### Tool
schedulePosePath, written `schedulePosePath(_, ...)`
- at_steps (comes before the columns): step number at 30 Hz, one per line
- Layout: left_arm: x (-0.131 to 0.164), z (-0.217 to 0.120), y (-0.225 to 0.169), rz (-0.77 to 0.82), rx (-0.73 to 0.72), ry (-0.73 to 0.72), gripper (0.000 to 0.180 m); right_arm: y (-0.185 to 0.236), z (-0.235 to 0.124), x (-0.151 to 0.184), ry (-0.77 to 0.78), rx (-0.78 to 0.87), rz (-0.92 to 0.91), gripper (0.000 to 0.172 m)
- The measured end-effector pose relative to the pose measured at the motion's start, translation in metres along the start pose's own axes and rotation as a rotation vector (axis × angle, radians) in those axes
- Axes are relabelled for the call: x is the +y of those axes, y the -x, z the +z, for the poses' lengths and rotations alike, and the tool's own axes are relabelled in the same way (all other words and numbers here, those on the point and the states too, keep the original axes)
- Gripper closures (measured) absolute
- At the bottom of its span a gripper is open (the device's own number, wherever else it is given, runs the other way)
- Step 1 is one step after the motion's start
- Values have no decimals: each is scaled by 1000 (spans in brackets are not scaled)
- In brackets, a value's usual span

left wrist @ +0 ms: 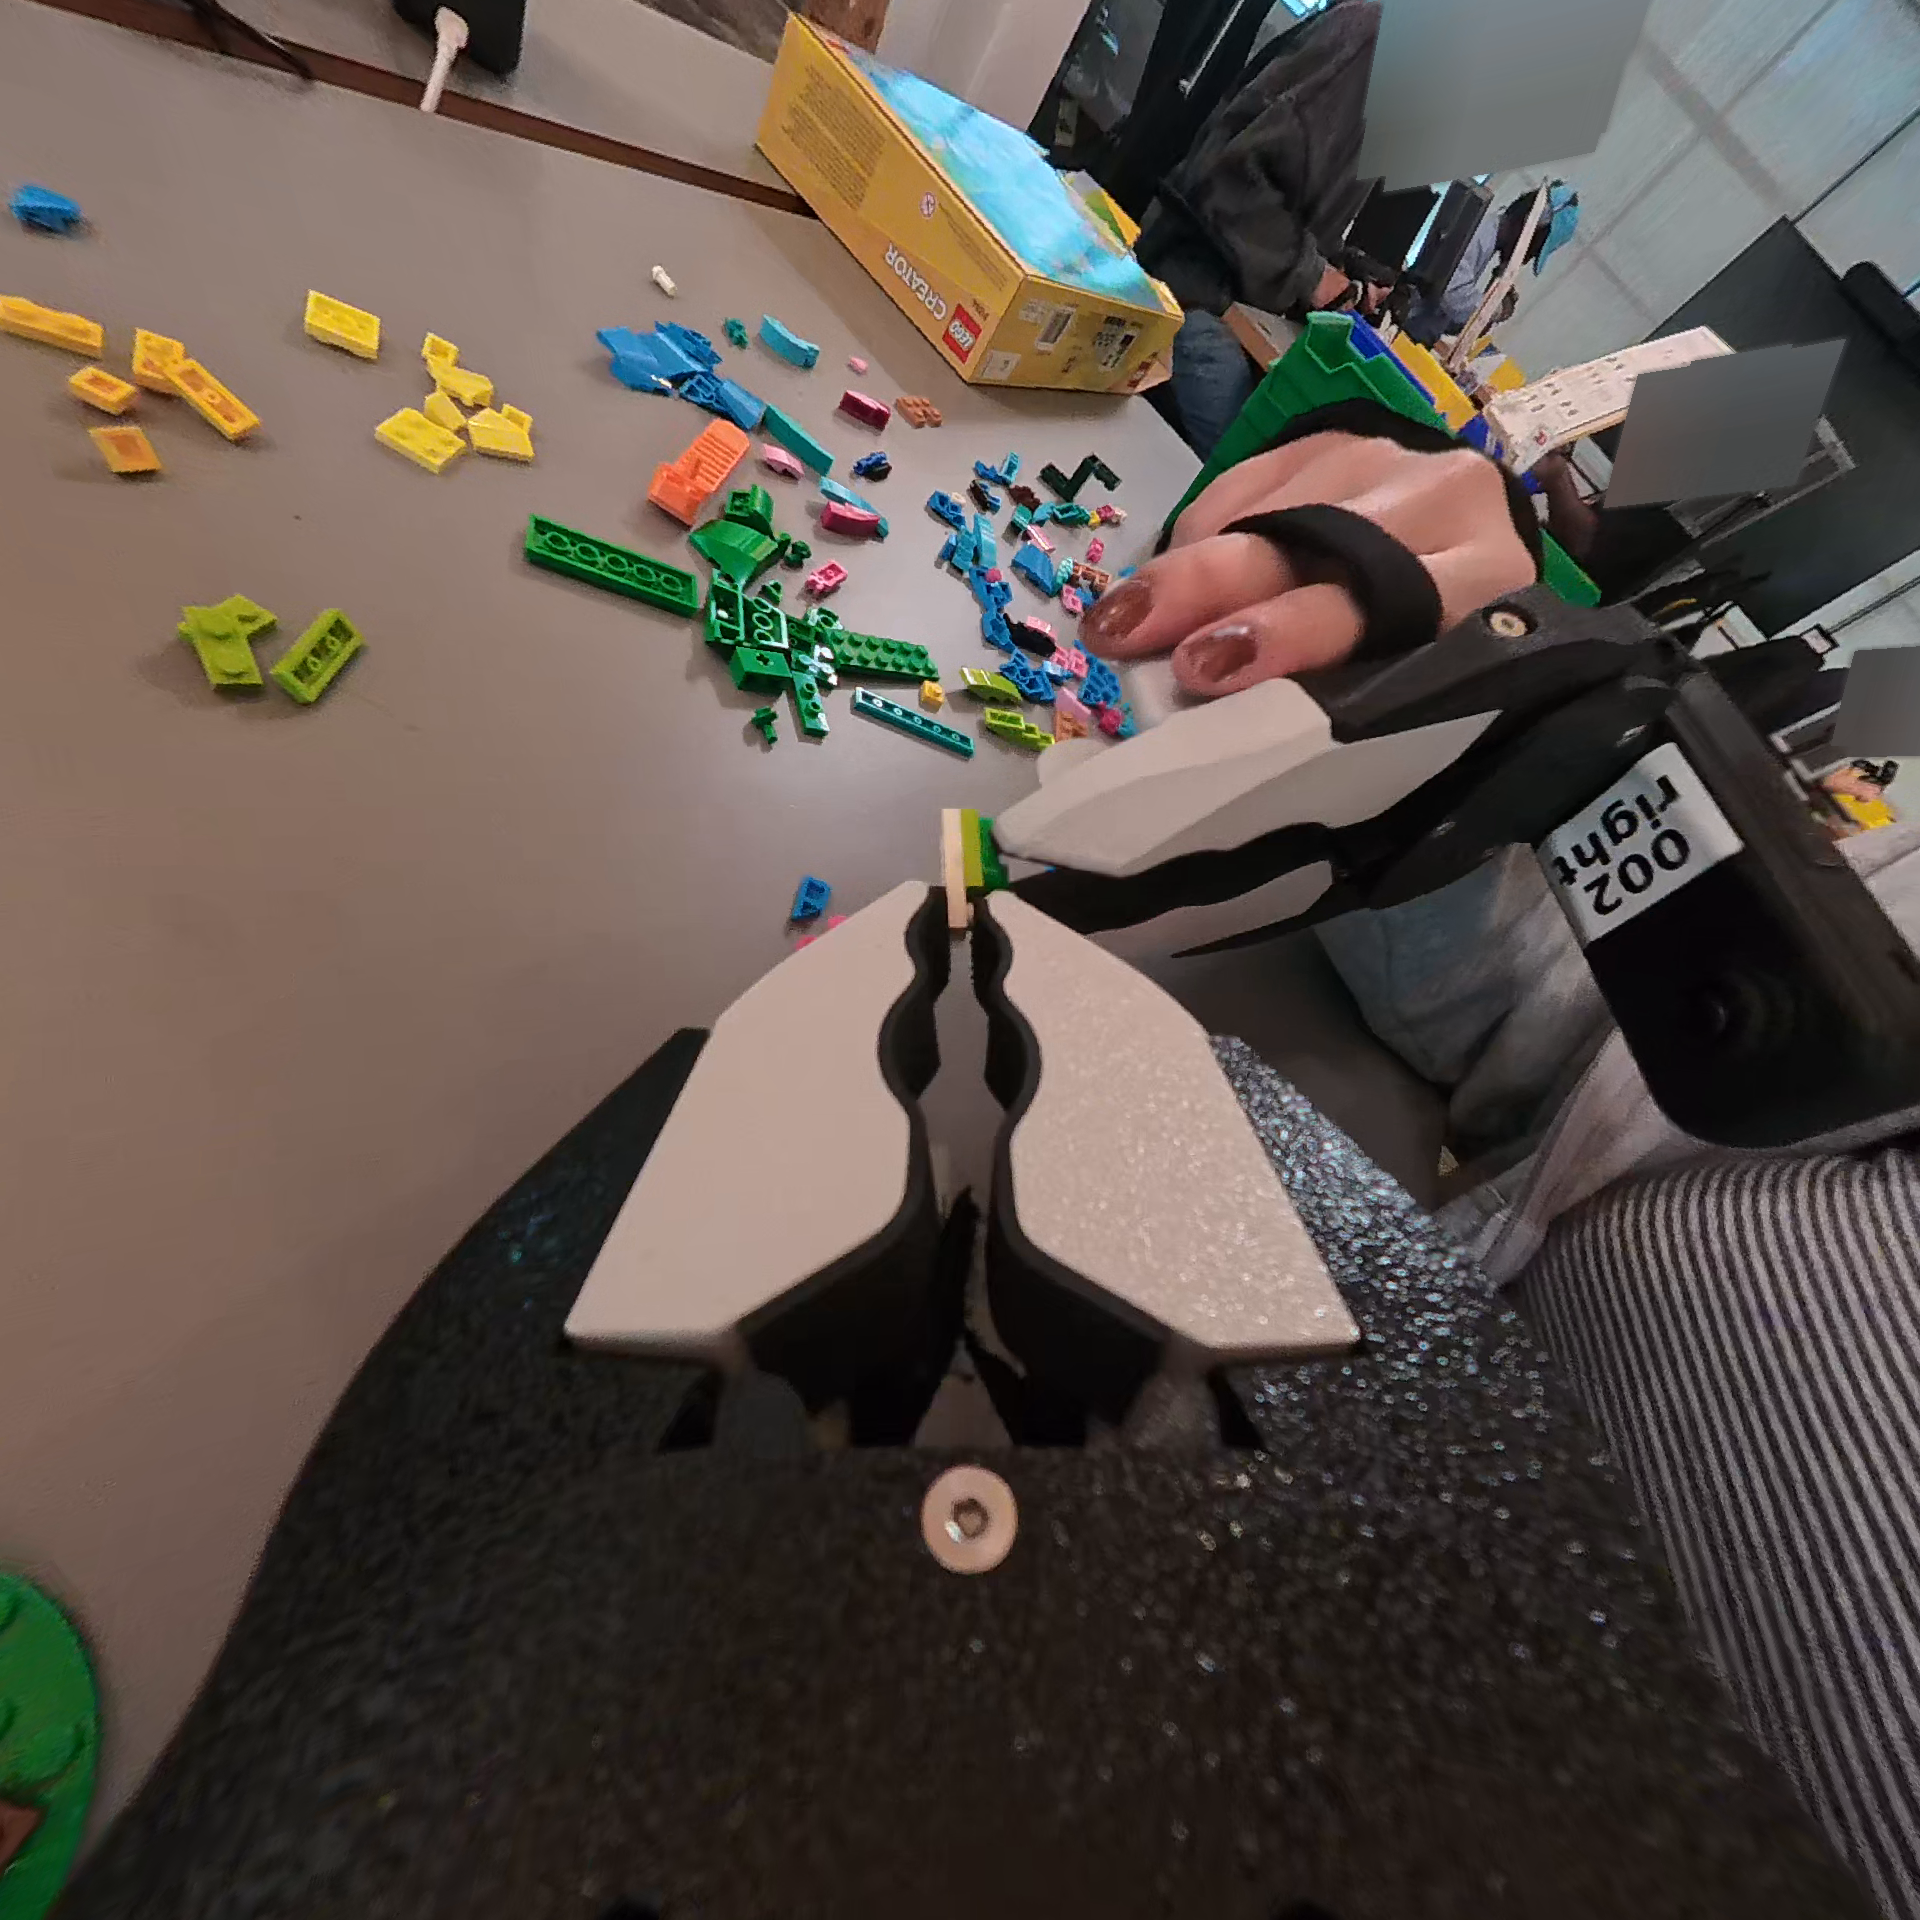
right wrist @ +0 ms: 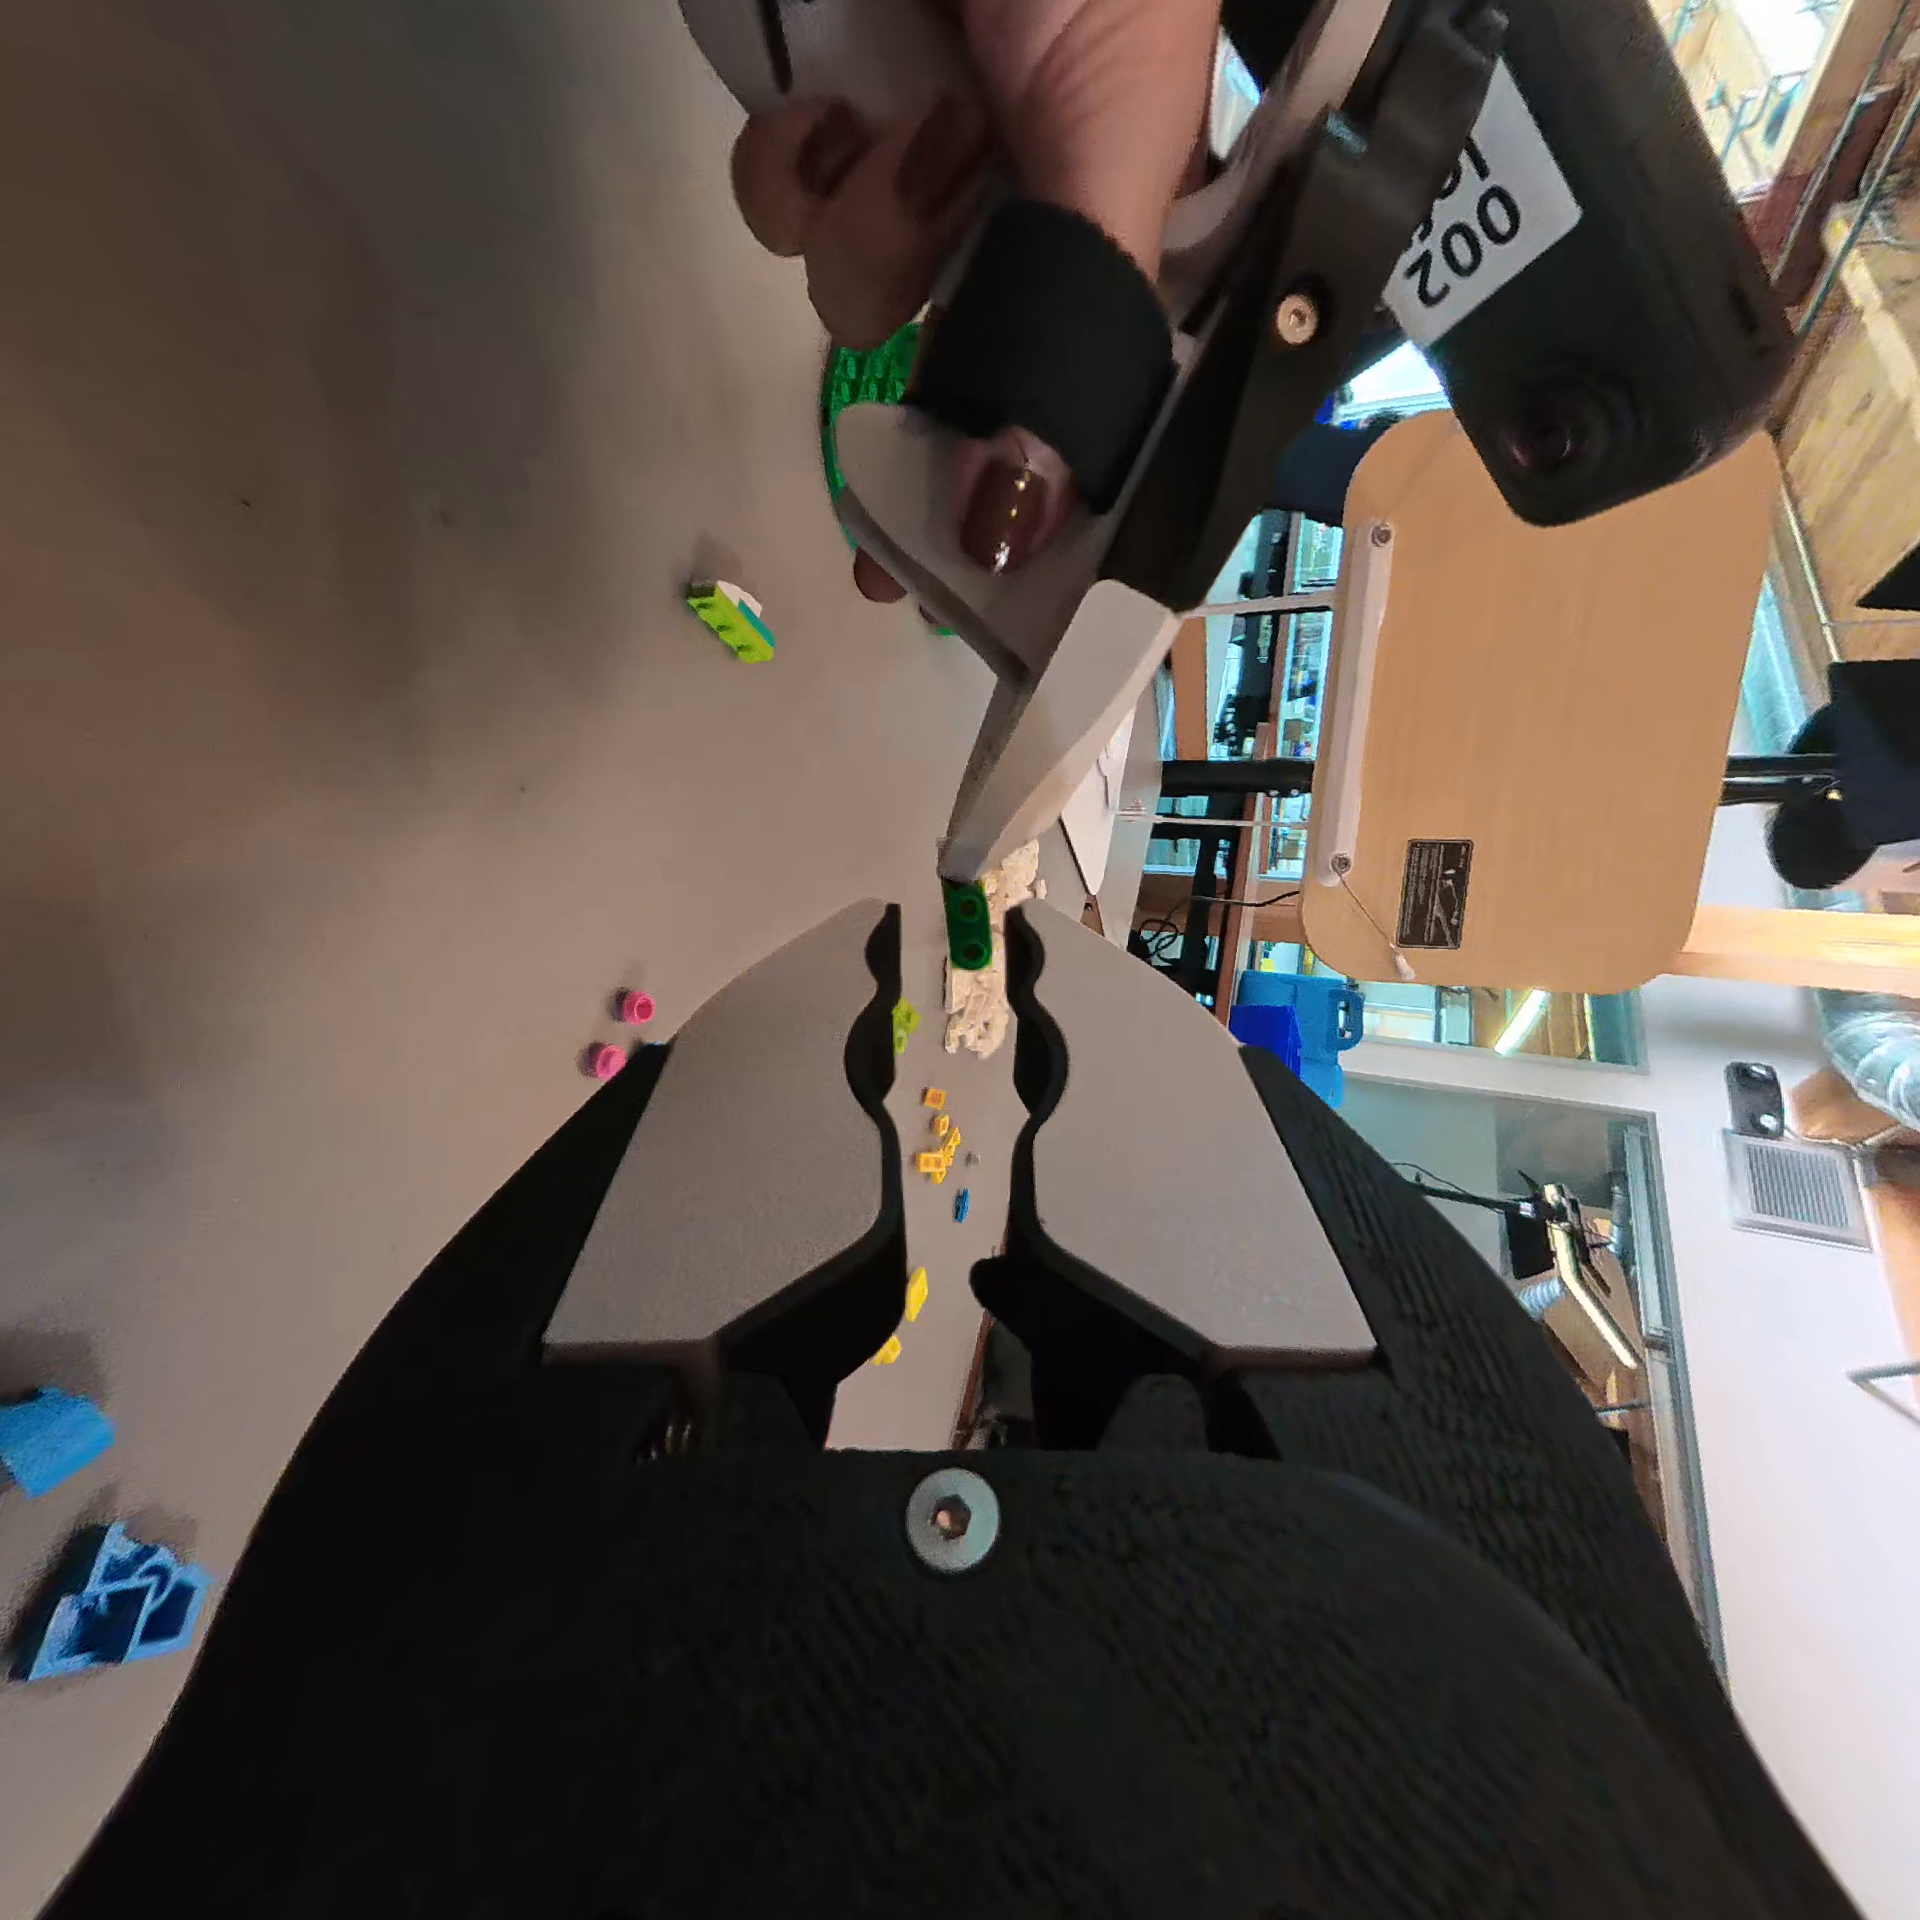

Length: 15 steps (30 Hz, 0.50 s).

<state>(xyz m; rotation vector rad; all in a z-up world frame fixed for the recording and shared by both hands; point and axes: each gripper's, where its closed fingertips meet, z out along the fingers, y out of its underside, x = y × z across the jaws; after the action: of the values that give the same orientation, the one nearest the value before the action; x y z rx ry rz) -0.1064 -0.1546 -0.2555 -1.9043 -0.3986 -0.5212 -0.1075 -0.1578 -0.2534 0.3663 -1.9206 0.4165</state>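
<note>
My left gripper (left wrist: 954, 920) is shut on the lower edge of a thin cream plate (left wrist: 954, 857). It holds the plate upright above the grey table (left wrist: 416, 935). A lime piece (left wrist: 972, 844) and a green brick (left wrist: 994, 871) are stacked on the plate's right face. My right gripper (left wrist: 1023, 860) comes in from the right with its tips at the green brick. In the right wrist view the green brick (right wrist: 971, 925) stands between my right gripper's (right wrist: 958, 920) fingers. It is close to the right finger, and a gap shows at the left finger. The left gripper's tip (right wrist: 971, 847) sits at the brick's far end.
Loose bricks lie in colour groups on the table: green (left wrist: 769, 623), blue (left wrist: 675, 358), yellow (left wrist: 447, 416), lime (left wrist: 270, 644). A yellow box (left wrist: 956, 229) lies at the back. A round green plate (left wrist: 42, 1714) sits near left. A small lime assembly (right wrist: 732, 618), pink pieces (right wrist: 634, 1006) and white bricks (right wrist: 977, 1013) also lie about. My two grippers' fingertips are within a few centimetres of each other.
</note>
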Motion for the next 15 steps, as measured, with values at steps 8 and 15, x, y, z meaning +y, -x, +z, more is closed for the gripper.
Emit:
schedulePosePath(8,2,1,-9,95,27,6,176,2,-1,-1,-50,-79,198,165)
schedulePosePath(15,-1,-4,-25,179,83,-9,175,-7,-13,-13,-375,-216,714,165)
